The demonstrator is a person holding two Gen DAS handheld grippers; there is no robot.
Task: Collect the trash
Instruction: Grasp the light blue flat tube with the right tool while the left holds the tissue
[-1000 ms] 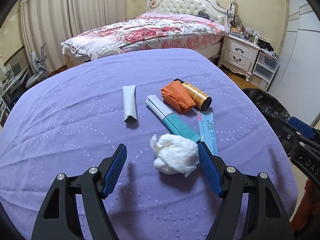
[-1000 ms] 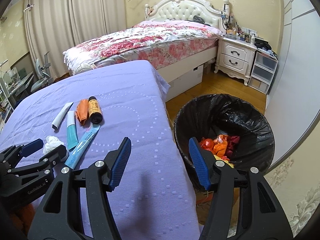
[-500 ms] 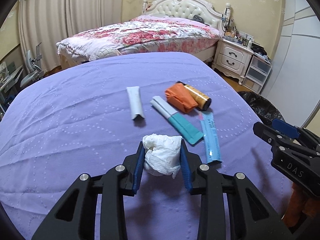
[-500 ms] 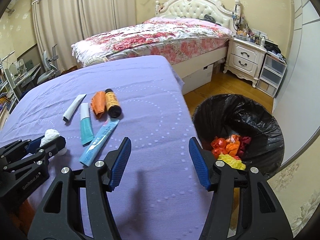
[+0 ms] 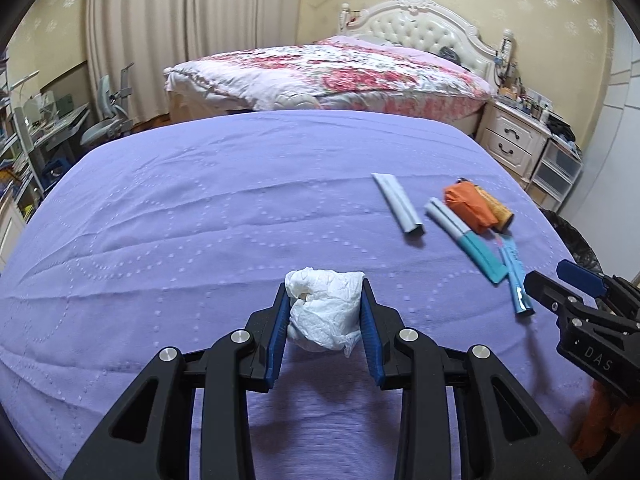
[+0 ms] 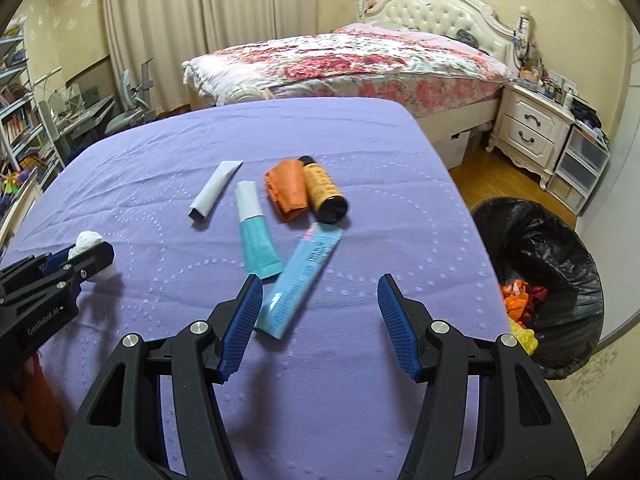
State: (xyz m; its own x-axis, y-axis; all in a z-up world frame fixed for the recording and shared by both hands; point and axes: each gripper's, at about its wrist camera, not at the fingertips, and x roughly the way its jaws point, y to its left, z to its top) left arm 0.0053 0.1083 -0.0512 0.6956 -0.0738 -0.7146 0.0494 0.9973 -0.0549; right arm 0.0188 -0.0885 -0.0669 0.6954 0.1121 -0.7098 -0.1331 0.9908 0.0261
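A: What do the left tongs point(image 5: 324, 312) have?
B: They have just closed narrow, both pads pressing a white tissue wad point(image 5: 325, 312) near the worktop's point(image 5: 200, 220) near edge.
A: The right tongs point(image 6: 320, 320)?
B: Half open, empty, over a blue packet point(image 6: 300, 280).
A: Count?
B: Three tubes or packets, one orange wrapper point(image 6: 286, 190), one bottle point(image 6: 324, 192), one bin point(image 6: 540, 264) off the right edge.
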